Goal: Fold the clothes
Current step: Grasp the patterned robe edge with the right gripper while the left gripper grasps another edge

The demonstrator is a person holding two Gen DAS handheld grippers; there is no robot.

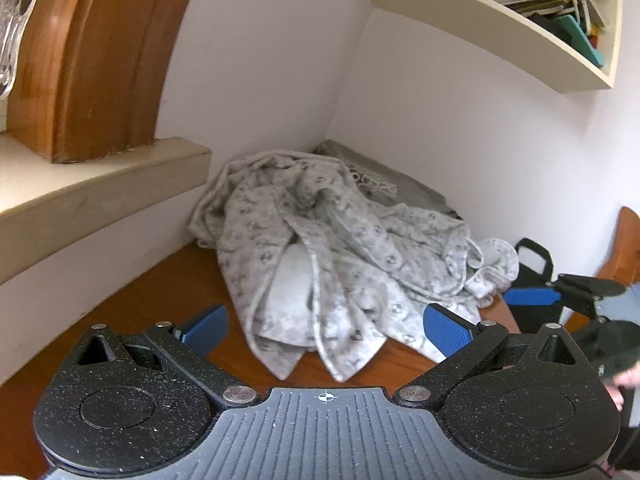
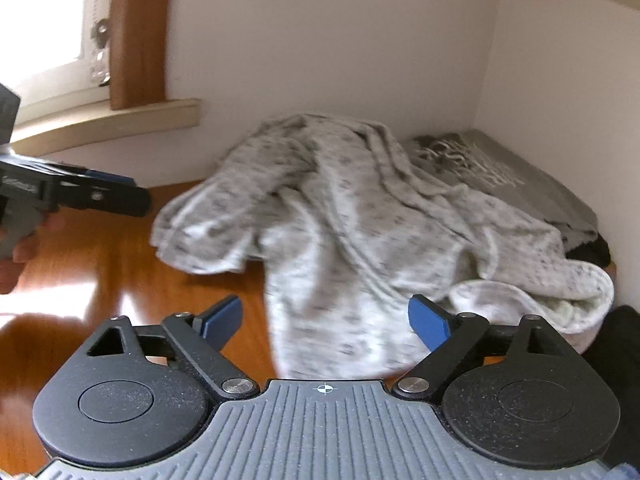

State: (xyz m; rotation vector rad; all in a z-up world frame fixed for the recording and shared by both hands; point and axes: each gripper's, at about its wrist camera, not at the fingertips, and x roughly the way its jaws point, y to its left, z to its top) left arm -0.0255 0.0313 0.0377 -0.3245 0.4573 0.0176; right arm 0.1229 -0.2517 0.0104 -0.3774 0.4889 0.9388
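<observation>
Partly hidden under the crumpled patterned garment [image 1: 320, 248] at the wooden table's [image 1: 152, 292] far corner, a grey folded shirt [image 2: 516, 172] bears unreadable print. Left gripper [image 1: 324, 330] and right gripper [image 2: 326, 318] gape wide, empty.

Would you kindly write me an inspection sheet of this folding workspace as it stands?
Surface: glossy brown wooden tabletop, in a white-walled corner.
Job's things: crumpled pale grey patterned garment, unfolded; flat grey printed garment behind it in the corner.
Clutter: black item beside the pile, identity unclear.
Grippers: left gripper open, empty; right gripper open, garment lying between its blue pads, not pinched.
Cables: nothing seen.
Surroundings: cream wall shelf of books, wood-framed window with cream sill.
</observation>
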